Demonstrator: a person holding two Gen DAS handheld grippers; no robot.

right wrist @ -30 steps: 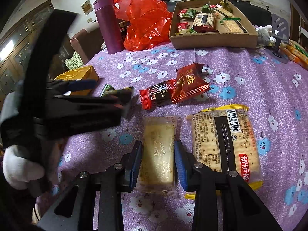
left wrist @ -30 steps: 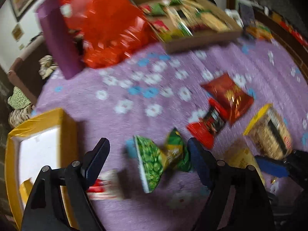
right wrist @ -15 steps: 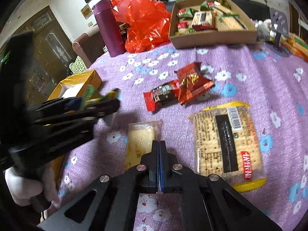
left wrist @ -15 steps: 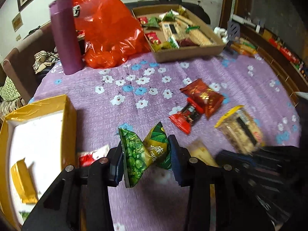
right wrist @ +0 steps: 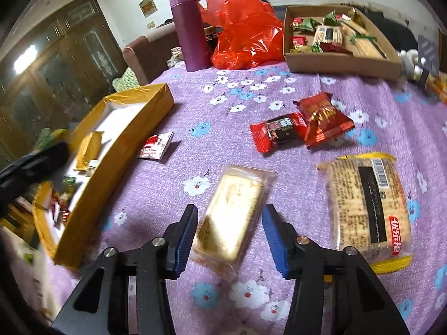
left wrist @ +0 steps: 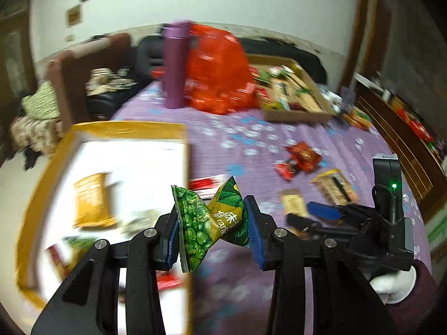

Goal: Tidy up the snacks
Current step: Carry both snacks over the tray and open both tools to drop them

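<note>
My left gripper (left wrist: pixel 213 223) is shut on two green snack packets (left wrist: pixel 195 231), squeezed together and held off the purple flowered cloth, right at the near wall of the yellow box (left wrist: pixel 123 129). The box holds an orange packet (left wrist: pixel 92 201) and other small snacks. In the right wrist view the left gripper (right wrist: pixel 33 162) is a dark blur over that box (right wrist: pixel 134 120). My right gripper (right wrist: pixel 230 231) points down at a pale biscuit packet (right wrist: pixel 234 201) lying on the cloth. Its jaws are opening, with the packet between them and the blue pads (right wrist: pixel 275 240) not pressing it.
A large cracker pack (right wrist: pixel 368 212) lies right of the biscuit packet. Two red packets (right wrist: pixel 301 128) lie beyond it, and a red-and-white sachet (right wrist: pixel 156 146) lies beside the yellow box. At the back stand a purple bottle (right wrist: pixel 190 28), a red plastic bag (right wrist: pixel 245 28) and a cardboard tray (right wrist: pixel 340 64) of snacks.
The left gripper closed on the green packets, lifted them and carried them left towards the yellow box. The right gripper shut above the biscuit packet, then opened around it.
</note>
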